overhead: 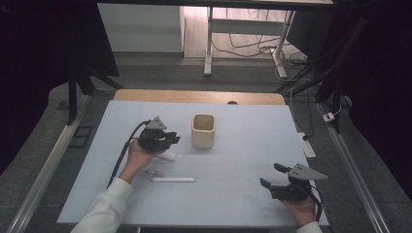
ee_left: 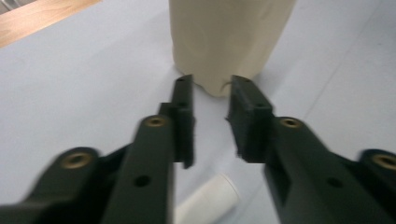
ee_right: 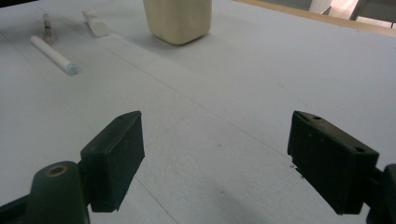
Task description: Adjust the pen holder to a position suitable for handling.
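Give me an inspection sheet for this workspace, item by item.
Surface: pale blue mat over a wooden table.
Job's things: beige cup upright; white tube lying under the left gripper; white pen and a small clear pen lying apart.
Clutter: nothing seen.
Grippers: left open, empty, aimed at the cup; right gripper open, empty.
Cables: black cable trails from the left gripper; wires on the floor.
Surroundings: white desk frame, dark curtains.

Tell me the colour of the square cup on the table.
Cream, or pale beige: the cup shows best in the high view.
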